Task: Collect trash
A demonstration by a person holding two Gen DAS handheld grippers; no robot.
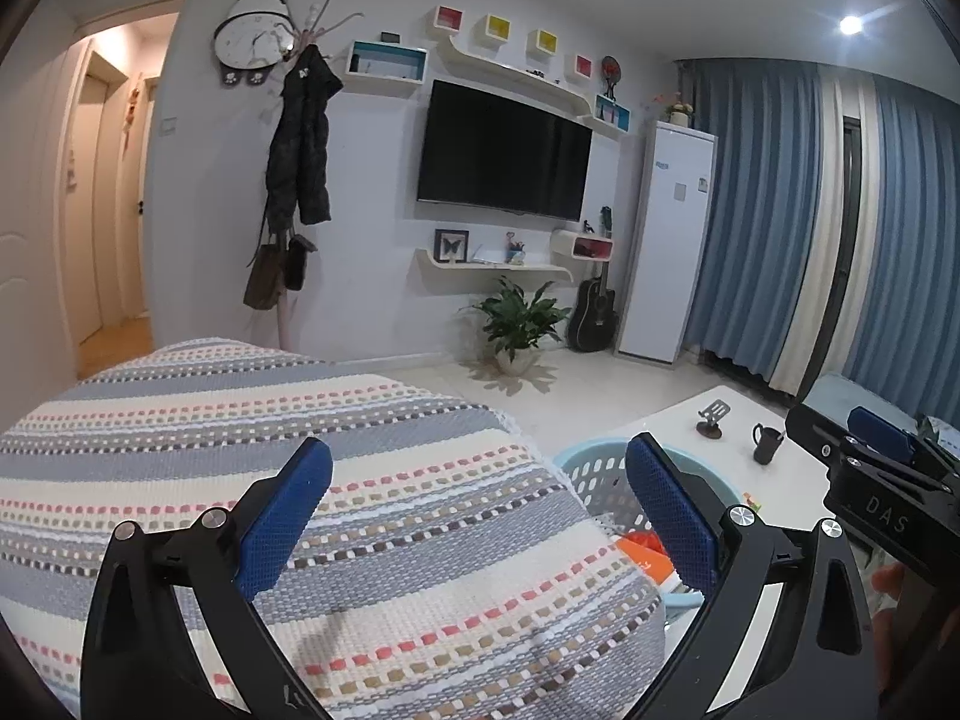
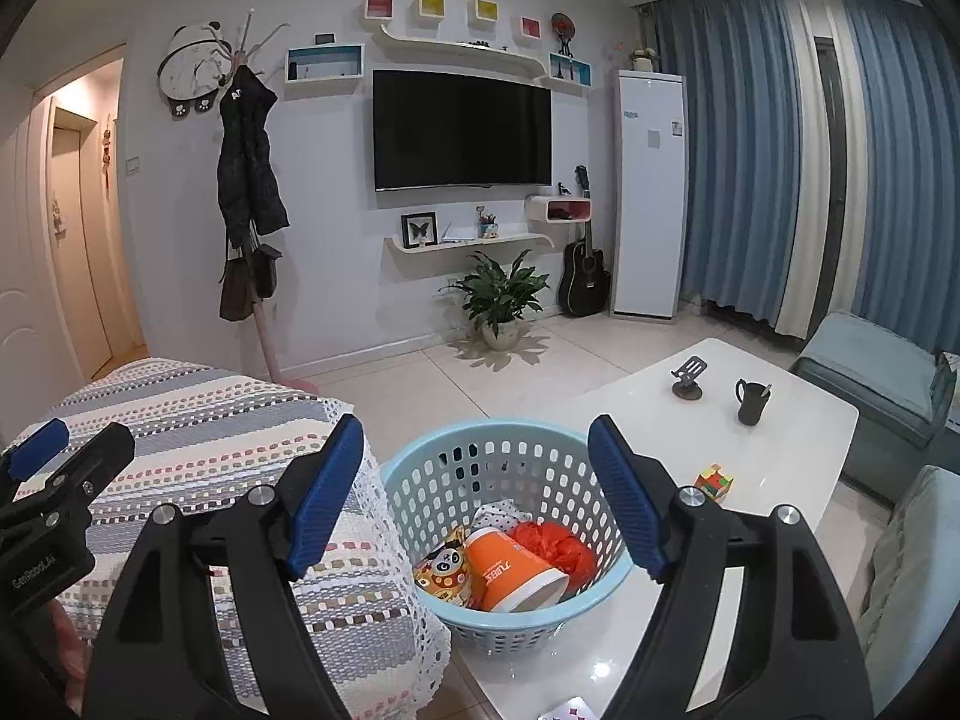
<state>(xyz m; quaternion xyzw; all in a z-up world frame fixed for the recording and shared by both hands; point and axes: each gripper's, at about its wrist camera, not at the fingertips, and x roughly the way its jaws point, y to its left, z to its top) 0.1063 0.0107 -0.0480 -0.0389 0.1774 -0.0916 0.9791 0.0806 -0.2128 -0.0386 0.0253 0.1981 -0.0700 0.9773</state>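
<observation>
Living-room light falls on a glossy white table (image 2: 690, 420), where a pale blue perforated plastic basket (image 2: 510, 462) already holds an orange paper cup (image 2: 510, 570), a panda-print snack wrapper (image 2: 441, 567) and crumpled orange netting (image 2: 555, 546). Collection looks nearly complete; a small multicoloured cube (image 2: 714, 478) at three o'clock of the basket may remain. The cup lies tipped, long axis running eleven to five o'clock, mouth toward five. Both the left hand-held gripper (image 1: 477, 516) and right hand-held gripper (image 2: 477, 495) gape empty.

Dim room, ceiling-light glare, fisheye-warped edges
</observation>
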